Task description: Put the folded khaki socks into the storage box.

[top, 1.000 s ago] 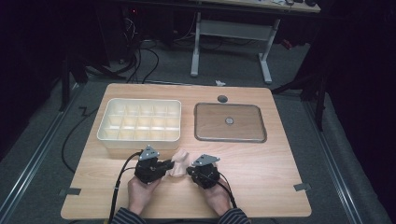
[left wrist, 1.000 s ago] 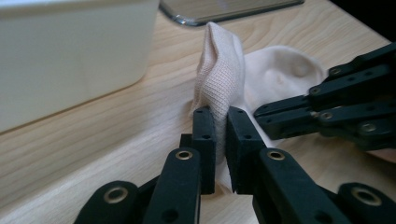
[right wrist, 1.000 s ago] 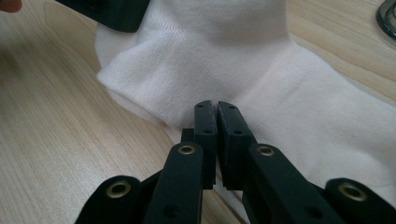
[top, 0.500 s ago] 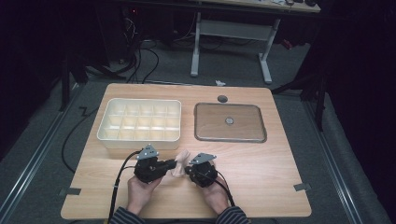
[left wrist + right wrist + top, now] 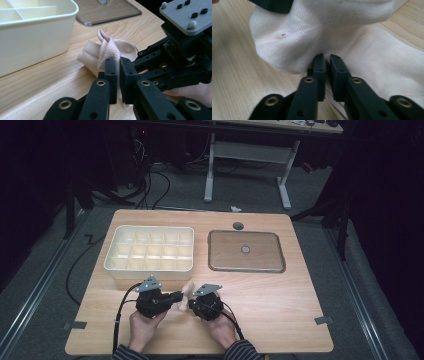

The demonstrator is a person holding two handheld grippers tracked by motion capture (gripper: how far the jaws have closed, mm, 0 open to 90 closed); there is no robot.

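Apparently we are folding a pale sock (image 5: 184,292) on the wooden table (image 5: 280,305), in the lower middle of the high view, just below the white divided box (image 5: 150,251); this is why both grippers are meeting over it. Our left gripper (image 5: 117,66) is pinching a raised ribbed fold with jaws nearly together. Our right gripper (image 5: 326,62) is gripping the edge of the cloth, its jaws having just been opening a little. The sock is looking soft, creased and cream-pink.

Divided tray (image 5: 150,251) left of lid (image 5: 246,252), sock (image 5: 184,292) before them
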